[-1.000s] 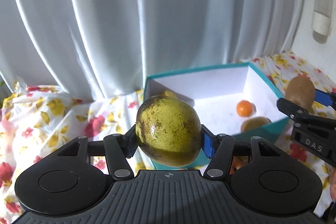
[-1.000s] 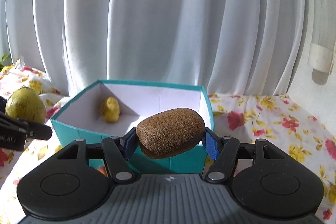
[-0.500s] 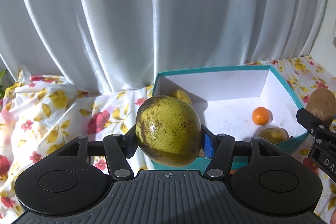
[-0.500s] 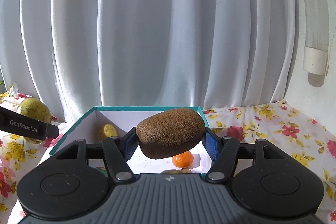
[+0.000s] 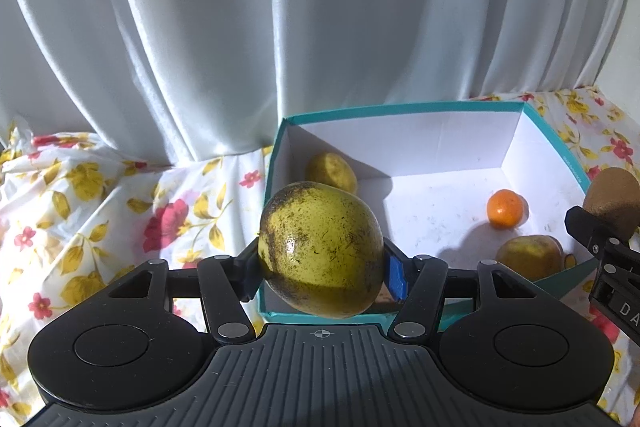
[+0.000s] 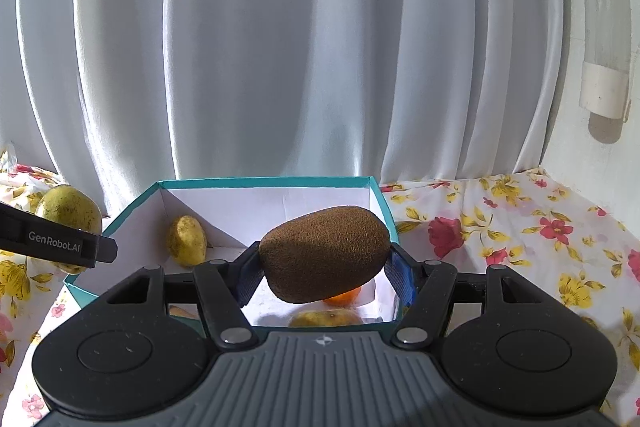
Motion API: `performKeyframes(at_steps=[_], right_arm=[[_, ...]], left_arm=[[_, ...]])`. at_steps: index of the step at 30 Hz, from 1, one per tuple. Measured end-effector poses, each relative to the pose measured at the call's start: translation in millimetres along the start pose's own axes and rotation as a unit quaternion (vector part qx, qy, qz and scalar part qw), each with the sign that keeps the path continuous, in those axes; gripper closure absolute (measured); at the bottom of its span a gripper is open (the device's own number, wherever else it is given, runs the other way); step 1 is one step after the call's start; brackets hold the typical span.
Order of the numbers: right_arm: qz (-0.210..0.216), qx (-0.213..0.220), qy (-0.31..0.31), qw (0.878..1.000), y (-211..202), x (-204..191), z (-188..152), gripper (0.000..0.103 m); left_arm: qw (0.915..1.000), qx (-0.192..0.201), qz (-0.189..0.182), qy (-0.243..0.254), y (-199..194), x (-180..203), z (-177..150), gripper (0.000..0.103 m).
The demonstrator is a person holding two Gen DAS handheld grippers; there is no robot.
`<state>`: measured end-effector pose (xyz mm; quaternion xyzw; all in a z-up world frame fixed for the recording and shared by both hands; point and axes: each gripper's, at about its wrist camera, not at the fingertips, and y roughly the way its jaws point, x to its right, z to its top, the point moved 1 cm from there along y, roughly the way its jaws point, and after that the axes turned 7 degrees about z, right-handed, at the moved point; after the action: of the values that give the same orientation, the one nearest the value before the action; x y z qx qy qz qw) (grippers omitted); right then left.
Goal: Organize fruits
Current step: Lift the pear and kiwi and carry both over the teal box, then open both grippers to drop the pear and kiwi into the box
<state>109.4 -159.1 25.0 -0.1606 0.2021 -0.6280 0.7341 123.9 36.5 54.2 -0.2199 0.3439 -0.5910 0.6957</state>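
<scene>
My left gripper (image 5: 322, 267) is shut on a large yellow-green speckled fruit (image 5: 320, 249), held over the near left corner of the teal box (image 5: 404, 106). My right gripper (image 6: 326, 267) is shut on a brown kiwi (image 6: 324, 253), held over the box's near edge (image 6: 264, 181). Inside the white-lined box lie a small yellow fruit (image 5: 331, 171) in the far left corner, a small orange (image 5: 505, 208) and a yellow-brown fruit (image 5: 528, 254) at the right. The right gripper with its kiwi (image 5: 614, 201) shows at the right edge of the left wrist view.
A flowered cloth (image 5: 100, 211) covers the surface around the box (image 6: 500, 227). White curtains (image 5: 280, 27) hang close behind. A white wall with a tube fixture (image 6: 604, 27) stands at the right.
Both grippers have come closer to the box and now look down into it. Their grips on the fruits are unchanged.
</scene>
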Motion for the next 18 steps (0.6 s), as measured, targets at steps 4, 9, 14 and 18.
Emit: performKeyframes(at_steps=[4, 9, 14, 18], right_arm=[[0.0, -0.01, 0.004, 1.0, 8.7, 1.6, -3.0, 0.038], [0.0, -0.02, 0.0, 1.0, 16.1, 1.9, -4.8, 0.038], [0.0, -0.035, 0.008, 0.999, 22.3, 3.3, -8.9, 0.035], [-0.018, 0.006, -0.004, 1.0, 5.9, 1.6, -7.3, 0.022]], left_arm=[[1.0, -0.007, 0.0, 0.004, 7.0, 2.0, -1.1, 0.039], [0.9998, -0.016, -0.005, 0.01, 15.3, 4.8, -3.2, 0.039], [0.9995, 0.011, 0.012, 0.026, 13.6, 8.6, -7.3, 0.026], [0.999, 0.042, 0.012, 0.01, 0.2, -0.8, -11.6, 0.023]])
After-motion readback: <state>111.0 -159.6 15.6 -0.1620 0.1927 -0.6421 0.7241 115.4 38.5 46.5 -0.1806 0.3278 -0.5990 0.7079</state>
